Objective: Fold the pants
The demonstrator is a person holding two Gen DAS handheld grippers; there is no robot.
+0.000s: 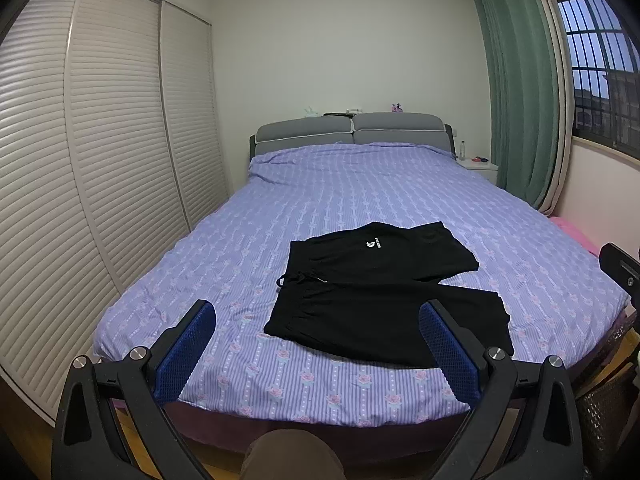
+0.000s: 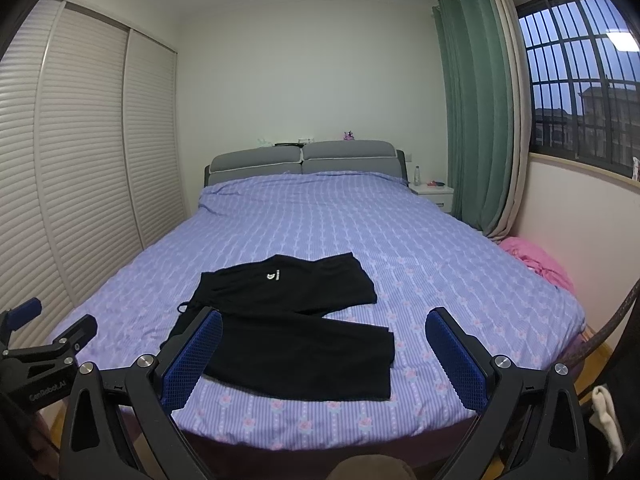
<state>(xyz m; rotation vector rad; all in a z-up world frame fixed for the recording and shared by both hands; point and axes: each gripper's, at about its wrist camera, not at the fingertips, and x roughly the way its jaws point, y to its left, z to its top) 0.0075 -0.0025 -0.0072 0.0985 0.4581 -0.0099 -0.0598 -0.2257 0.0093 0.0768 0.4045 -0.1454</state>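
Black pants (image 1: 380, 288) with a small white logo lie spread flat near the foot of the bed (image 1: 360, 200), waistband and drawstring to the left, both legs pointing right. They also show in the right wrist view (image 2: 288, 320). My left gripper (image 1: 318, 312) is open and empty, held off the foot of the bed, short of the pants. My right gripper (image 2: 324, 320) is open and empty too, at about the same distance. The left gripper shows at the left edge of the right wrist view (image 2: 52, 328).
The purple striped bedsheet (image 2: 360, 220) covers the whole bed. A louvred wardrobe (image 1: 100, 160) stands on the left. A green curtain (image 1: 516, 100), a window, a white nightstand (image 2: 434, 196) and a pink cloth (image 2: 536, 260) are on the right. A knee (image 1: 292, 456) shows at the bottom.
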